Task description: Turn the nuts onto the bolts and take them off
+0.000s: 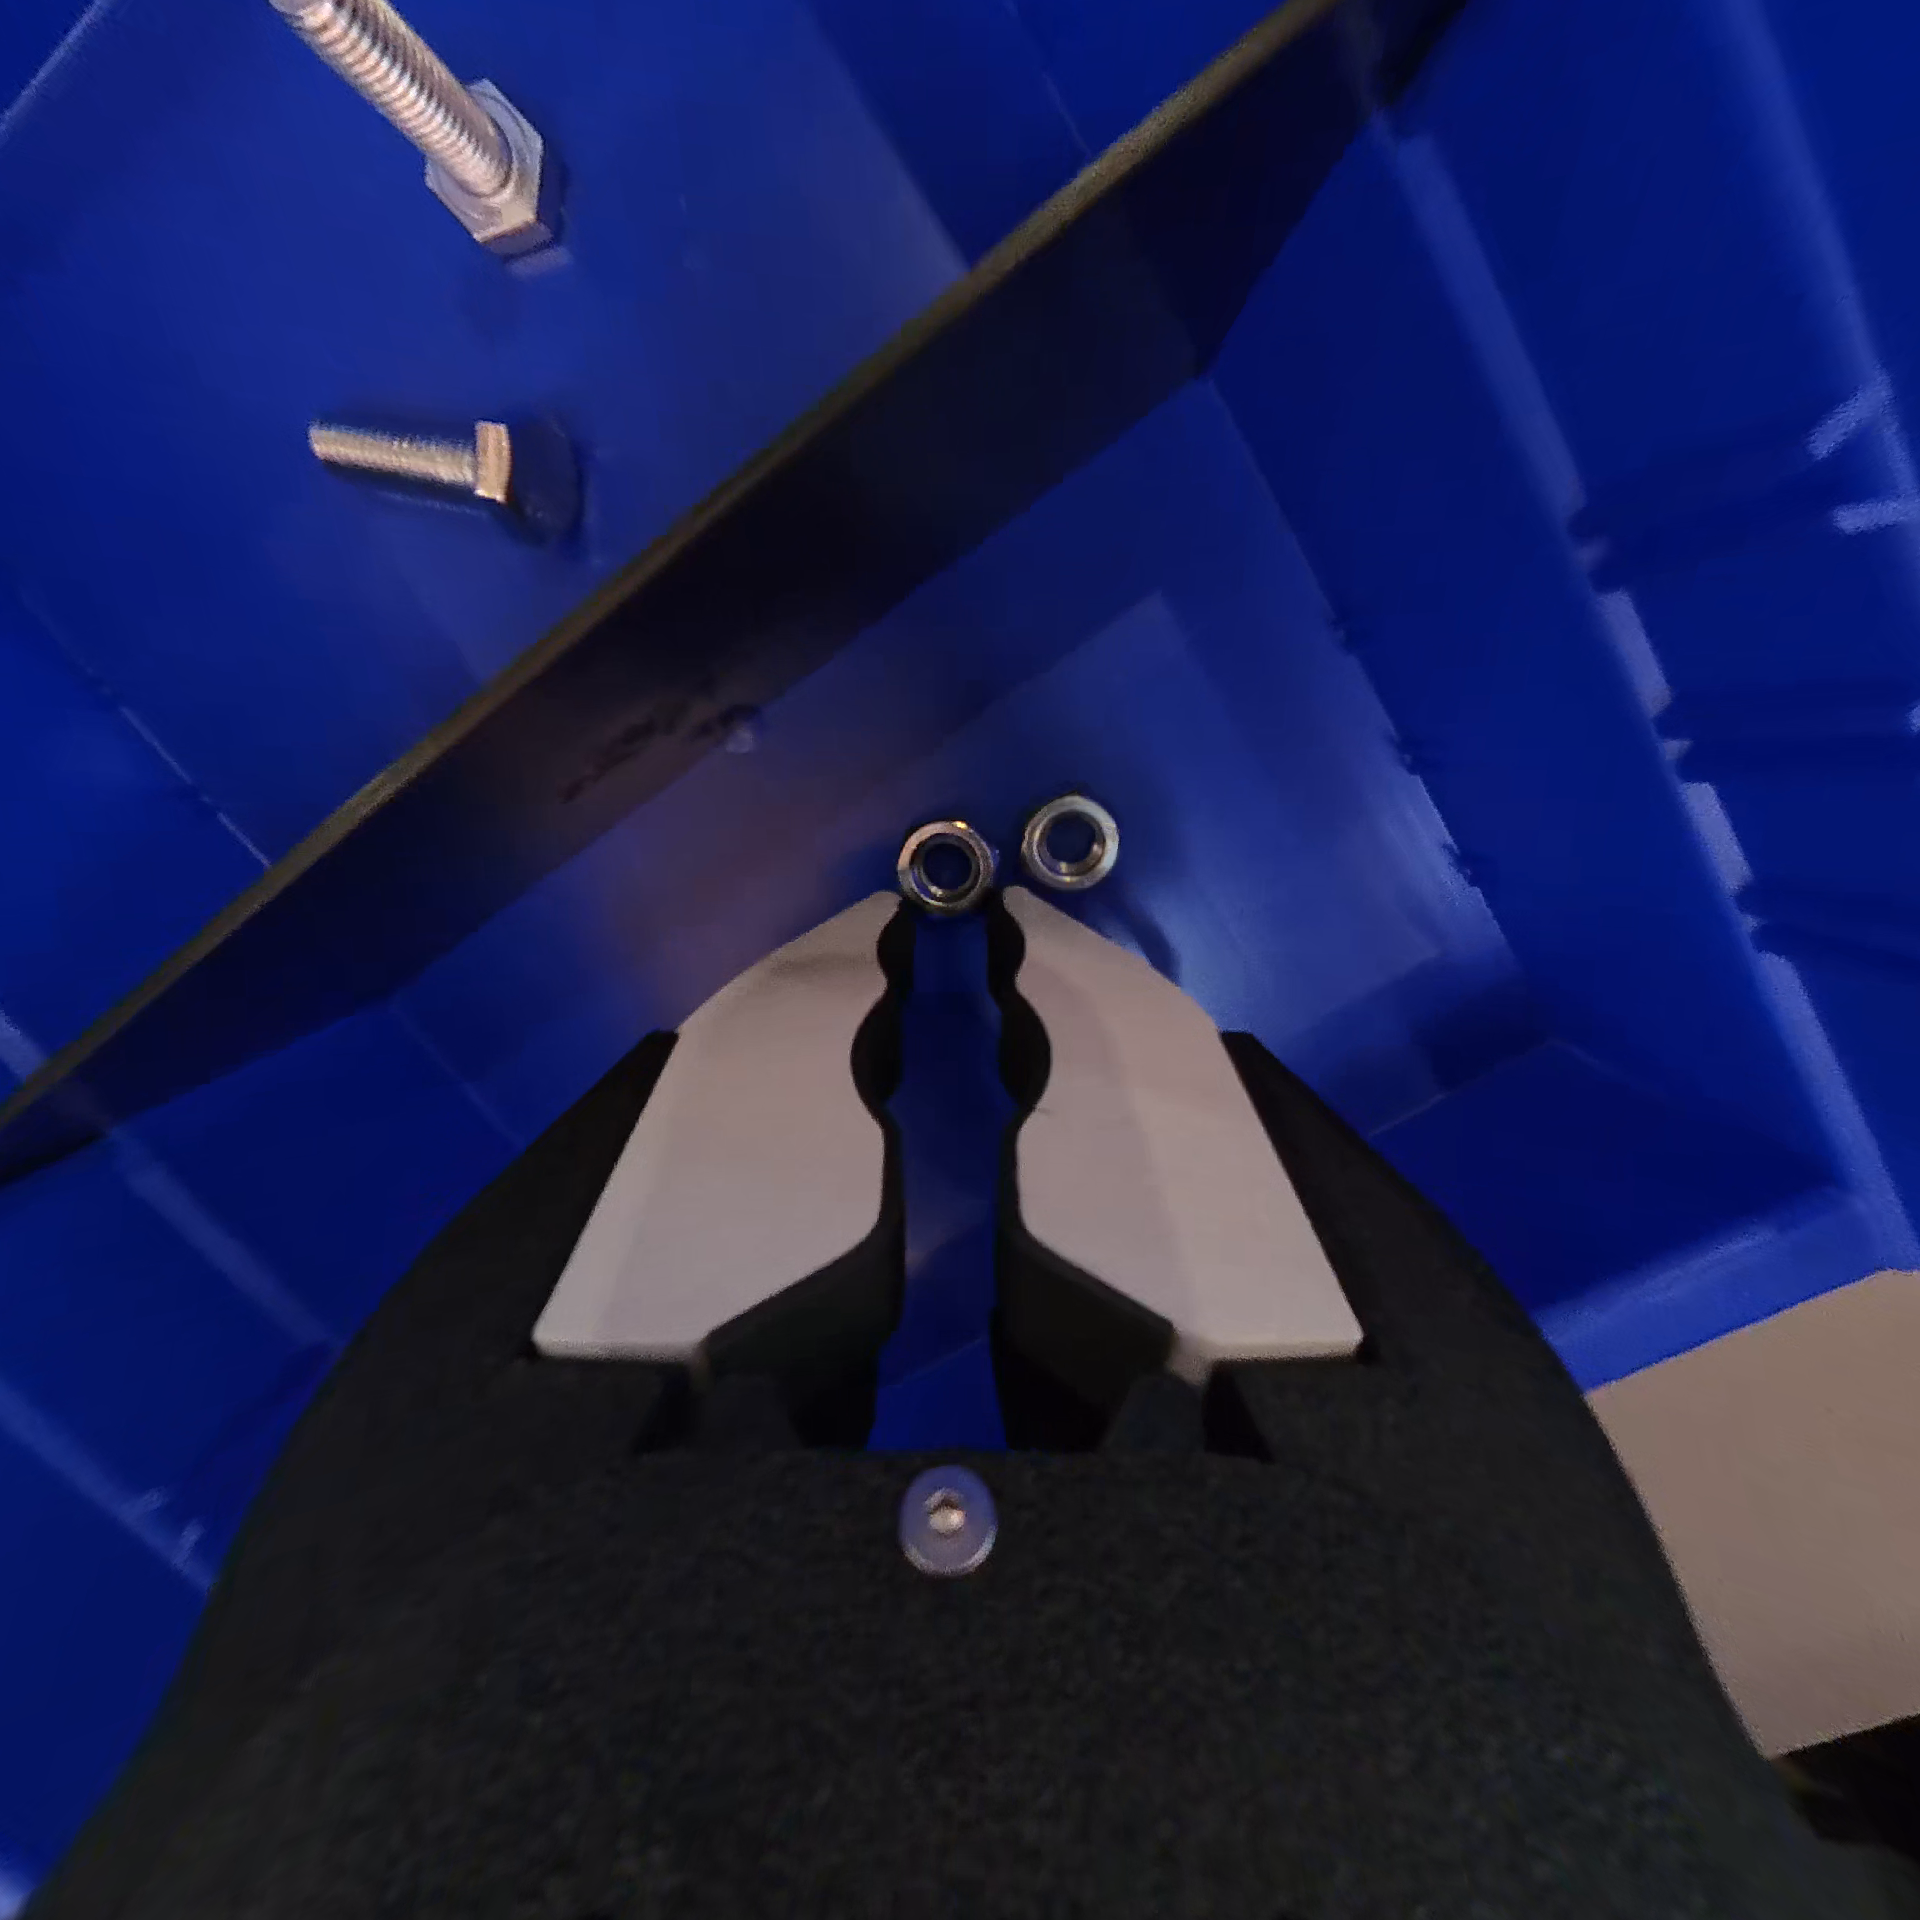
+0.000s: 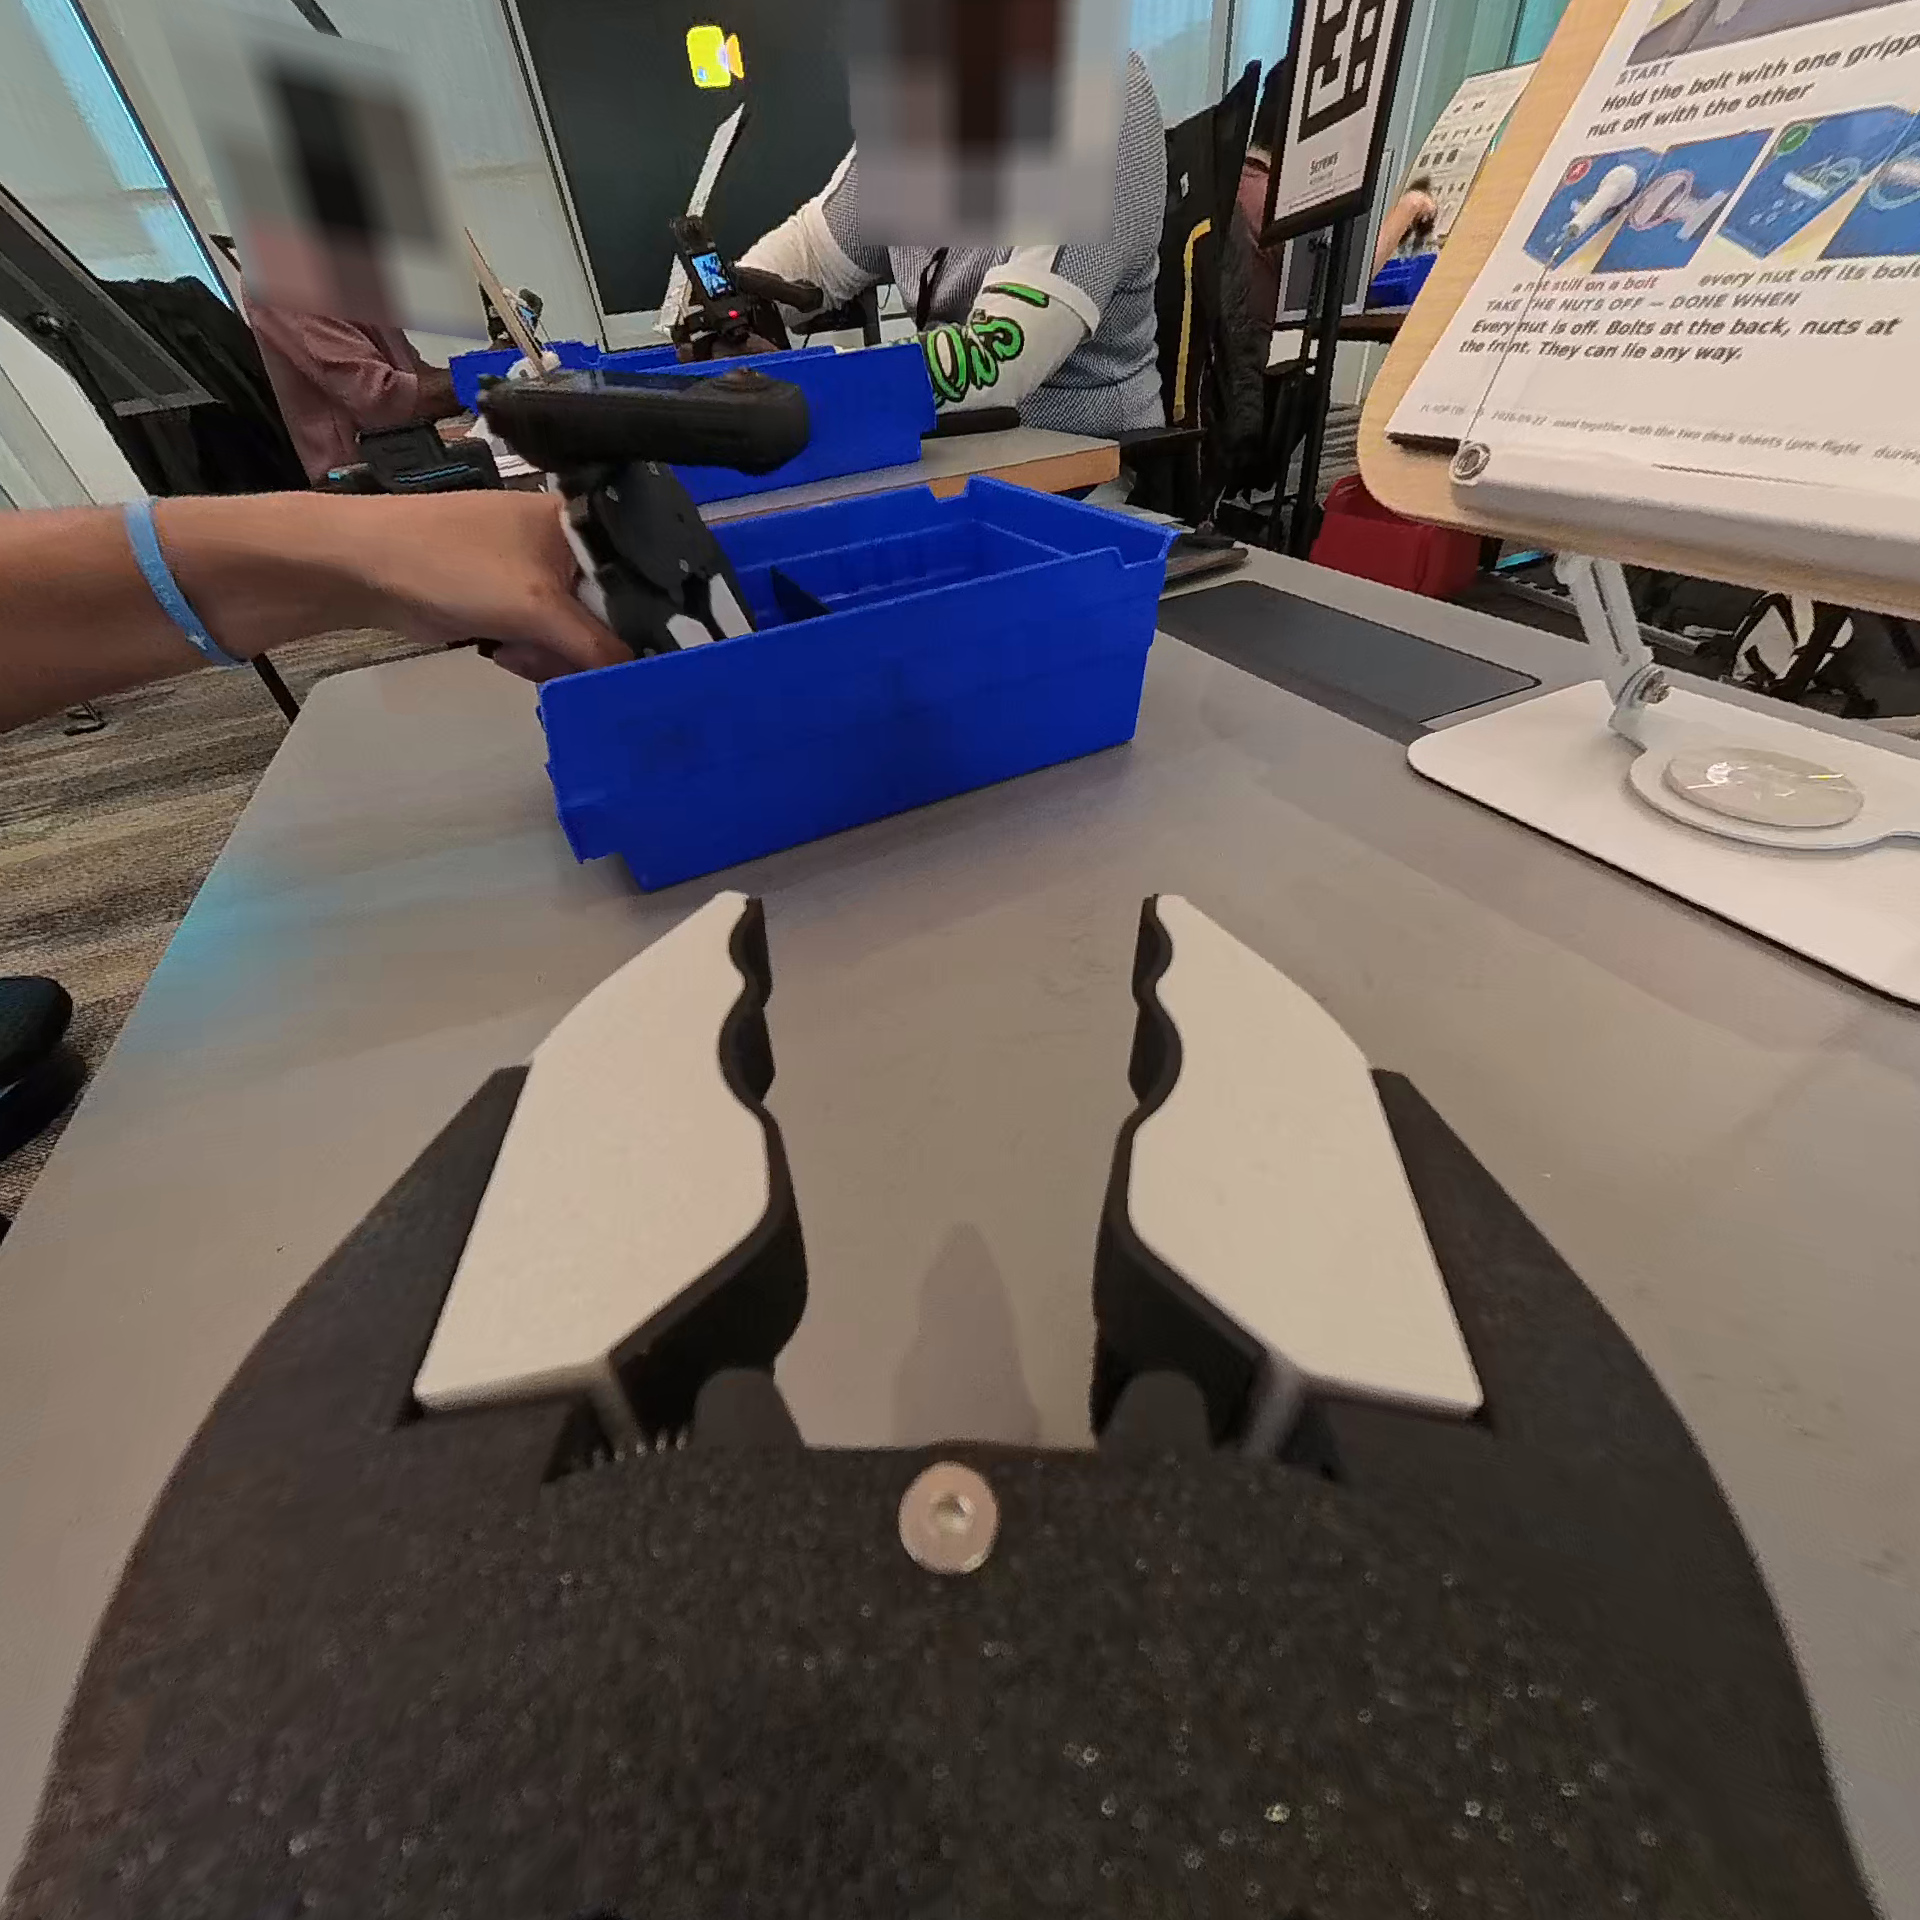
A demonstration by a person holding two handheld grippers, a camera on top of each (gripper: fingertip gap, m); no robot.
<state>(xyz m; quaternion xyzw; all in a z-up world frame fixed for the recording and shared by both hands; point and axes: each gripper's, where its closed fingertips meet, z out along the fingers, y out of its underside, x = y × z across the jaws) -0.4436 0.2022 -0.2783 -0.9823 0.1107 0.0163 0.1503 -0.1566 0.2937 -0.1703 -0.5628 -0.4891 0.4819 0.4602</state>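
Observation:
In the left wrist view my left gripper [image 1: 948, 902] reaches down into a blue bin [image 1: 1455, 520]. Its jaws are drawn to a narrow gap, and the tips pinch a small steel nut [image 1: 945, 864] on the bin floor. A second loose nut [image 1: 1070, 842] lies just to its right. Beyond a black divider [image 1: 831, 488] lie a long bolt [image 1: 416, 94] with a nut [image 1: 504, 182] near its head, and a short bare bolt [image 1: 416, 462]. My right gripper [image 2: 951, 914] is open and empty above the grey table [image 2: 1299, 935], short of the bin [image 2: 852, 727]. The left gripper [image 2: 665, 592] also shows there, held by a hand.
A white stand [image 2: 1662, 790] holding an instruction sheet [image 2: 1704, 260] is at the table's right. Other people sit at a far table with more blue bins [image 2: 831, 416]. A dark mat [image 2: 1340, 655] lies behind the bin. Some 35 centimetres of space lies between my two pairs of fingers. Measured from the fingertips, the short bare bolt [image 1: 416, 462] is 10 centimetres or so from the left gripper and 35 centimetres from the right.

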